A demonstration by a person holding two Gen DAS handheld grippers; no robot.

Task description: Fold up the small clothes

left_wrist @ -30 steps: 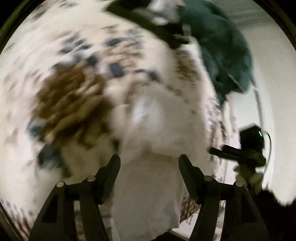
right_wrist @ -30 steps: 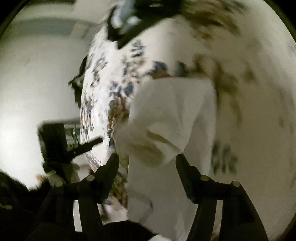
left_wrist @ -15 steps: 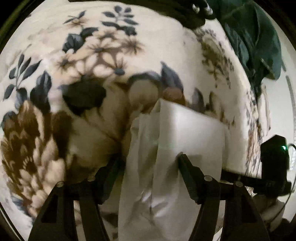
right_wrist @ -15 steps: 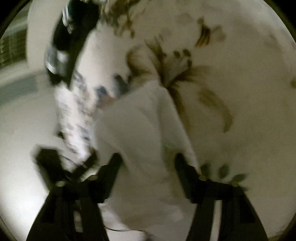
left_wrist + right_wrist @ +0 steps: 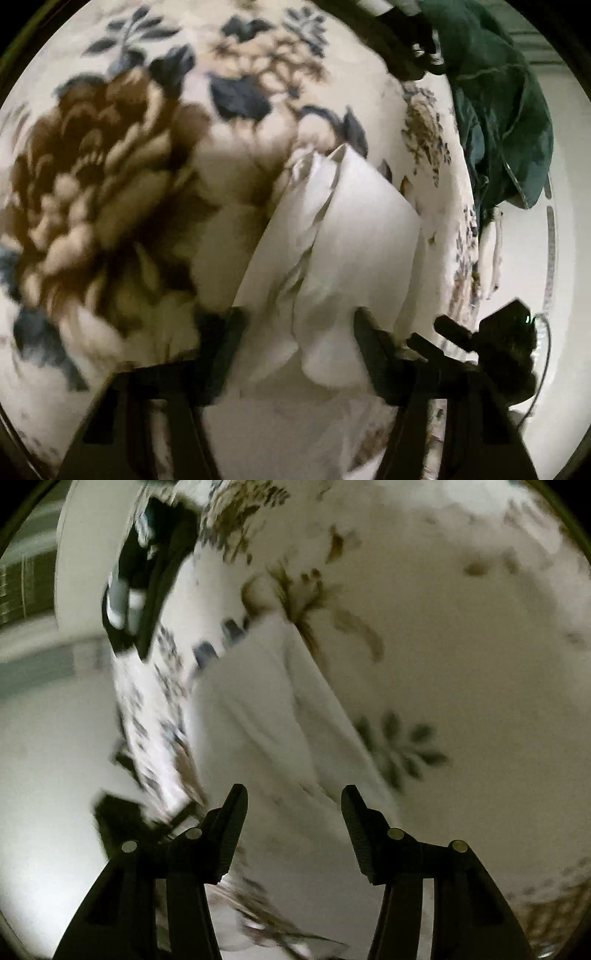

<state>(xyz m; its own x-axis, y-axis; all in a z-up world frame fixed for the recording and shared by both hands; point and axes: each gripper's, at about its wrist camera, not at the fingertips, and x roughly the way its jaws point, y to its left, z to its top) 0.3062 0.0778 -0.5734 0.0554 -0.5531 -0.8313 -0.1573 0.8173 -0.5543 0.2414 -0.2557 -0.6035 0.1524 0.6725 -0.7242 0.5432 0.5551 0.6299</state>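
Observation:
A small white garment (image 5: pixel 343 236) lies partly folded on a floral bedspread (image 5: pixel 110 177). My left gripper (image 5: pixel 295 325) is open, its jaws spread on either side of the garment's near end, low over the cloth. In the right wrist view the same white garment (image 5: pixel 266 716) lies ahead of my right gripper (image 5: pixel 293 805), which is open and empty just above it. The right gripper's body shows at the lower right of the left wrist view (image 5: pixel 495 343). Both views are blurred by motion.
A dark green garment (image 5: pixel 506 122) lies heaped at the bed's far right edge. A black and pale item (image 5: pixel 144 587) lies at the bed's far edge. The bed's edge drops to a pale floor (image 5: pixel 44 775) on the left.
Both grippers have moved in closer and lower over the white garment, and it now fills more of both views. Both have stayed open.

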